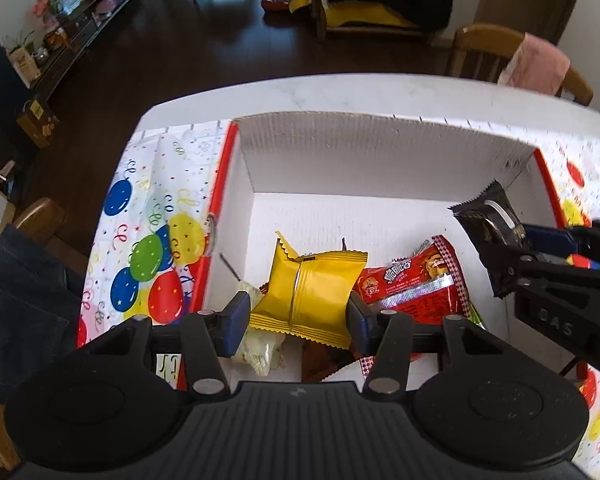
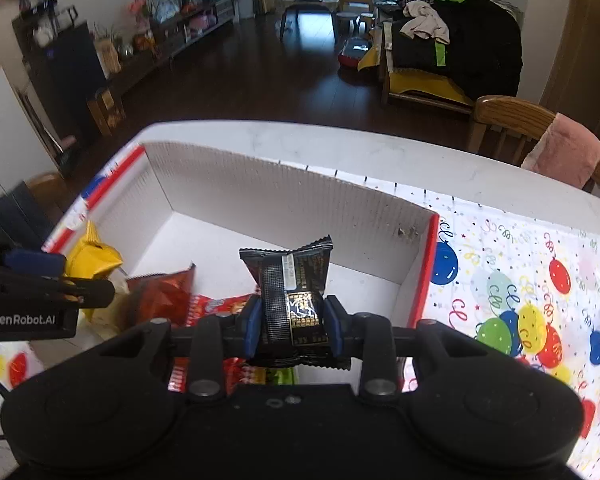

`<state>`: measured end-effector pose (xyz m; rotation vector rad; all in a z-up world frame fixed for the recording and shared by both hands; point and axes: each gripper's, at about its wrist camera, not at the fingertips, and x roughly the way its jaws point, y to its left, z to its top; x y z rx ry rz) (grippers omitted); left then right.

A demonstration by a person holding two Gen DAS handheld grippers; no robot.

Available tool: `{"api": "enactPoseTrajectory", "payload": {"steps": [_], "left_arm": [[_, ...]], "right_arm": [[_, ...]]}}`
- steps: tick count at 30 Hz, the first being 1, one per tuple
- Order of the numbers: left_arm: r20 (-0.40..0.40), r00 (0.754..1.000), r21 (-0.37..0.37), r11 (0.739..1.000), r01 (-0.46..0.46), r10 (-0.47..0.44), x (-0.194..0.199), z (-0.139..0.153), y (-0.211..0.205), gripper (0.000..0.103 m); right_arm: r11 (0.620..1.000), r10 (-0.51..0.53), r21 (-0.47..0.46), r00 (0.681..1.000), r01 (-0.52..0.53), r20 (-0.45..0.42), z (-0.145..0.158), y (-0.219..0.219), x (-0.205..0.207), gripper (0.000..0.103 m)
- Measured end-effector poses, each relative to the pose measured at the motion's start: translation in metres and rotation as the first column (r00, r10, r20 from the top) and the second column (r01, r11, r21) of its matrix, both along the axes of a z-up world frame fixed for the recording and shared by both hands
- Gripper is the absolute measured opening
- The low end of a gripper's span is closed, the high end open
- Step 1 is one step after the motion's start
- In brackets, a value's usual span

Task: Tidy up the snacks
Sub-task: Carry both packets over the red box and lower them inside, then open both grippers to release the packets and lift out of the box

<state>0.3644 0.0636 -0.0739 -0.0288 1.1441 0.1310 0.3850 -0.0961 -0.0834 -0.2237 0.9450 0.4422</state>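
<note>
Over the white cardboard box (image 1: 380, 152), the left tongs (image 1: 296, 316) pinch a yellow snack packet (image 1: 308, 288) and the right tongs (image 2: 290, 320) a black snack packet (image 2: 292, 280). Both look light, crinkly and slippery, best gripped mid-body.

Snack packets (image 1: 412, 284) in box (image 1: 380, 148) (on table (image 1: 340, 92)).

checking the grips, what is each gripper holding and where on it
Left gripper pinches the yellow packet across its lower side edges. Right gripper clamps the black packet across its lower half.
</note>
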Motion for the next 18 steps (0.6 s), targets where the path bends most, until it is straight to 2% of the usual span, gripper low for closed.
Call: {"api": "enactPoseTrajectory", "payload": {"steps": [8,18], "left_arm": [[-0.053,0.998,0.018,1.0,0.024,-0.023,0.017,-0.016,-0.006,0.051],[-0.087,0.996,0.036,0.999,0.03,-0.027,0.023,-0.03,-0.008,0.051]], "right_arm": [[0.996,0.037,-0.077,0.999,-0.037,-0.012,-0.016,0.017,0.005,0.031],[0.998,0.032,-0.051,0.999,-0.033,-0.036,-0.022,0.013,0.013,0.032]]}}
